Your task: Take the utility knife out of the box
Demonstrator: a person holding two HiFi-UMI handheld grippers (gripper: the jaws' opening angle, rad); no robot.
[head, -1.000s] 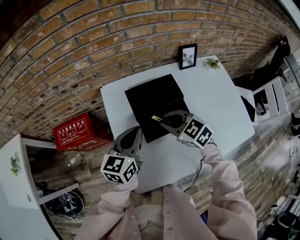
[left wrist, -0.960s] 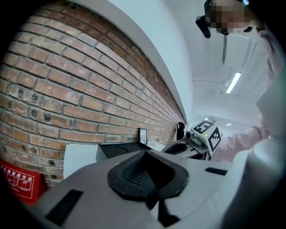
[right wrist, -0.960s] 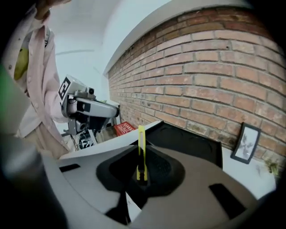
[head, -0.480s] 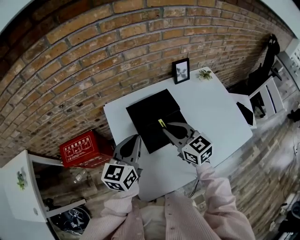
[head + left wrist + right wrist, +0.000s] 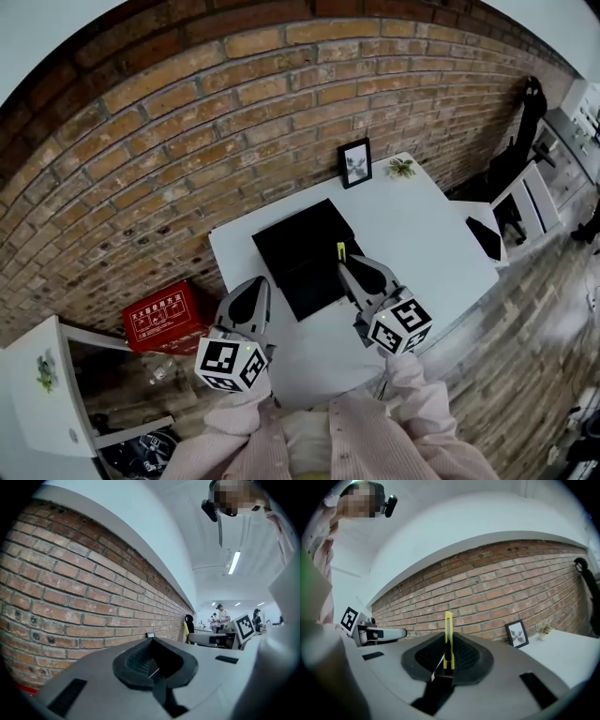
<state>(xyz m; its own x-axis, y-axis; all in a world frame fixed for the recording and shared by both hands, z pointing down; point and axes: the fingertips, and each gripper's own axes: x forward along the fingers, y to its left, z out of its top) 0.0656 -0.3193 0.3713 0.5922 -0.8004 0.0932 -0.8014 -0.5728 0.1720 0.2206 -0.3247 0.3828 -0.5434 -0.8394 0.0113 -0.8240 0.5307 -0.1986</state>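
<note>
Right gripper (image 5: 347,272) pinches yellow utility knife (image 5: 340,251); long axis runs out in line with jaws, over black box (image 5: 295,246), right edge. Left gripper (image 5: 249,289) pressed together, empty, beside box.

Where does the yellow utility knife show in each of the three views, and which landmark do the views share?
Head view: the utility knife is near the centre, sticking out of the right gripper jaws, seen against the black box.
Left gripper view: not in it.
Right gripper view: centre, the utility knife stands upright, clamped between the jaws.
Shared landmark: the brick wall, seen in all three views.
</note>
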